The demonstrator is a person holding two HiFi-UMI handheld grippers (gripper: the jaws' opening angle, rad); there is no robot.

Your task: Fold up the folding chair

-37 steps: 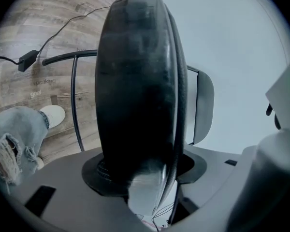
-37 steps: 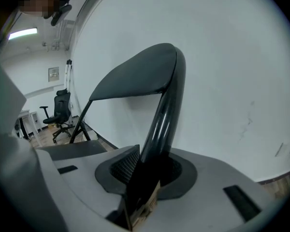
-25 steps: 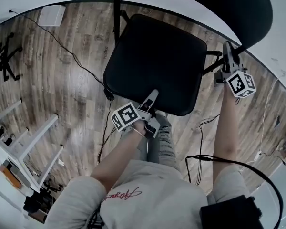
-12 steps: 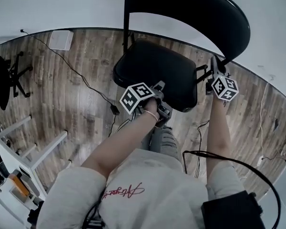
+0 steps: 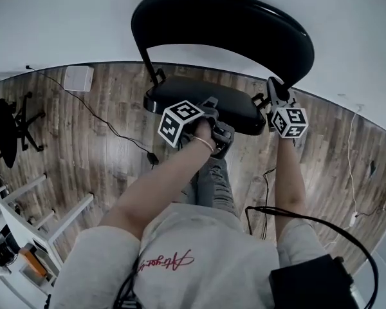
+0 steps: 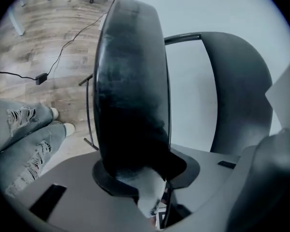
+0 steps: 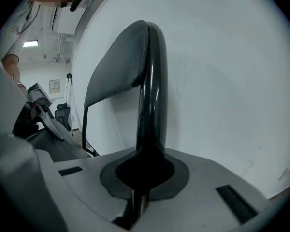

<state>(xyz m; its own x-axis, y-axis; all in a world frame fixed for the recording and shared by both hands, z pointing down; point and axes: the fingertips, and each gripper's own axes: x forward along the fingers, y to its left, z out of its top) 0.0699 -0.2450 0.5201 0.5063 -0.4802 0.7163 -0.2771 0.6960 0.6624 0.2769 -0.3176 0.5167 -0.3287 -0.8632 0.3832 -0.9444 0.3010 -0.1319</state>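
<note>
At seat (image 5: 235, 105) edge | left tongs (image 5: 210, 102) just closing, seemingly gripping it | right tongs (image 5: 270, 84) clamp frame tube (image 7: 150, 95) | wall (image 5: 64, 18) behind

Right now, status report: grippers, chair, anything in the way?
Left gripper, jaws just closing, grips seat front edge; right gripper shut on frame tube. Seat half raised. No obstruction seen.

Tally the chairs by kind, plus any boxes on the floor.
folding chair: 1
office chair: 1
white floor box: 1
Total: 3
</note>
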